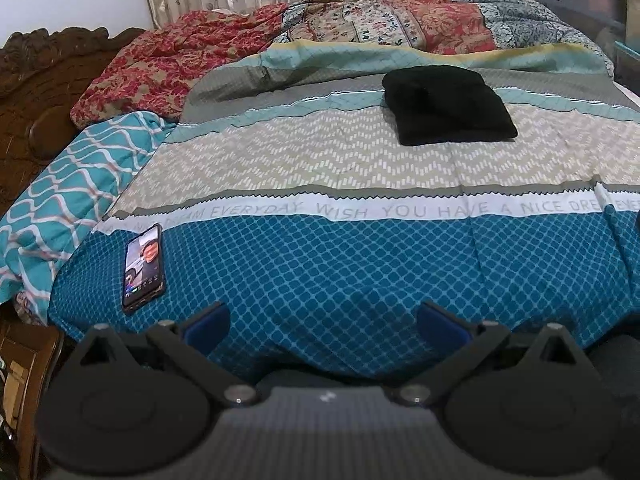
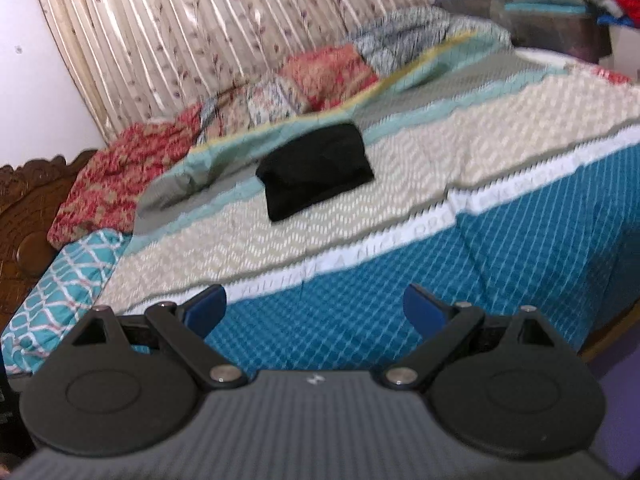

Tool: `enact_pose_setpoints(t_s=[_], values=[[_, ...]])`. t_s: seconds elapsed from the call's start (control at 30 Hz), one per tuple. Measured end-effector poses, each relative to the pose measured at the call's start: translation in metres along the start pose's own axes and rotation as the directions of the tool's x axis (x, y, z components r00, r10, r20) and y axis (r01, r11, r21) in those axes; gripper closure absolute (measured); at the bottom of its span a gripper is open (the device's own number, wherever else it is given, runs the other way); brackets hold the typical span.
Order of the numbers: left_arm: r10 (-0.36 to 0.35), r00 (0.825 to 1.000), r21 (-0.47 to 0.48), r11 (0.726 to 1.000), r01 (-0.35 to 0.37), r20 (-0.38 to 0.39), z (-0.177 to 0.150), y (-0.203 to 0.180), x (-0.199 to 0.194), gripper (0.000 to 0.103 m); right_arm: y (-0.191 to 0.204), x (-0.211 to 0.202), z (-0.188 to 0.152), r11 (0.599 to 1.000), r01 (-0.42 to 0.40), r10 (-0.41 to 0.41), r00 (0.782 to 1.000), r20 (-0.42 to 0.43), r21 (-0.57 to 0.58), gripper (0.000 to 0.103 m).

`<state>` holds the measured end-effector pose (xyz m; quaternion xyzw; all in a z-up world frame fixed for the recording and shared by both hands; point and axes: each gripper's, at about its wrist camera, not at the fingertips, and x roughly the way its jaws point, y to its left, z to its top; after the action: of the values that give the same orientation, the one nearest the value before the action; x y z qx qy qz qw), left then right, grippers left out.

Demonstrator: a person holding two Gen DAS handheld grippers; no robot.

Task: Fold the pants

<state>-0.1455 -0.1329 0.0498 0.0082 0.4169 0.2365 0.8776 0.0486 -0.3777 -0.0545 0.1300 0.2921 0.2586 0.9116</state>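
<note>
Black pants (image 1: 448,106) lie folded into a compact rectangle on the beige zigzag band of the bedspread, far ahead and to the right in the left wrist view. In the blurred right wrist view the same folded pants (image 2: 316,170) sit up and left of centre. My left gripper (image 1: 323,322) hovers open over the blue diamond-pattern edge of the bed, nothing between its blue pads. My right gripper (image 2: 315,312) is also open and empty over the near blue band, well short of the pants.
A phone (image 1: 144,266) with a lit screen lies on the bed's near left. A teal patterned pillow (image 1: 68,196), a red floral quilt (image 1: 160,68) and a carved wooden headboard (image 1: 36,92) are at the left. Curtains (image 2: 192,40) hang behind the bed.
</note>
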Motion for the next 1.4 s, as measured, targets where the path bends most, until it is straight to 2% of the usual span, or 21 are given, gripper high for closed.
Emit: enact_pose_setpoints(t_s=[0.17,0.47,0.57,0.67,0.73,0.97,1.13,1.4], values=[[-0.014,1.0,0.007,1.0,0.014,-0.015,-0.001,-0.003,0.001,0.0,-0.002,-0.007,0.005,1.0,0.016,-0.015,0.998,0.069,-0.016,0.006],[-0.052,0.995,0.03,0.998,0.055,-0.088,-0.007,-0.011,0.008,0.0,-0.002,0.004,0.0,1.0,0.007,-0.007,1.0,0.009,0.0,0.006],[-0.079,0.986,0.023,0.996,0.083,-0.147,-0.01,-0.011,0.017,0.0,-0.003,0.005,-0.002,1.0,0.012,-0.012,1.0,0.0,0.009,0.006],[-0.124,0.967,0.002,0.992,0.128,-0.223,-0.014,-0.009,0.027,0.0,-0.007,0.007,-0.003,0.999,0.014,-0.014,1.0,-0.02,0.029,0.006],[-0.131,0.96,-0.007,0.991,0.134,-0.246,-0.016,-0.009,0.031,0.0,-0.007,0.008,-0.004,0.999,0.015,-0.014,0.999,-0.029,0.04,0.006],[-0.122,0.96,-0.005,0.992,0.124,-0.251,-0.017,-0.012,0.03,0.0,-0.008,0.008,-0.005,0.999,0.015,-0.014,0.999,-0.033,0.046,0.006],[-0.107,0.95,-0.003,0.994,0.111,-0.295,-0.019,-0.011,0.037,0.0,-0.009,0.009,-0.007,0.998,0.016,-0.013,0.999,-0.046,0.054,0.006],[-0.09,0.956,0.009,0.995,0.097,-0.28,-0.019,-0.011,0.035,0.0,-0.012,0.009,-0.005,0.998,0.015,-0.011,0.998,-0.056,0.06,0.006]])
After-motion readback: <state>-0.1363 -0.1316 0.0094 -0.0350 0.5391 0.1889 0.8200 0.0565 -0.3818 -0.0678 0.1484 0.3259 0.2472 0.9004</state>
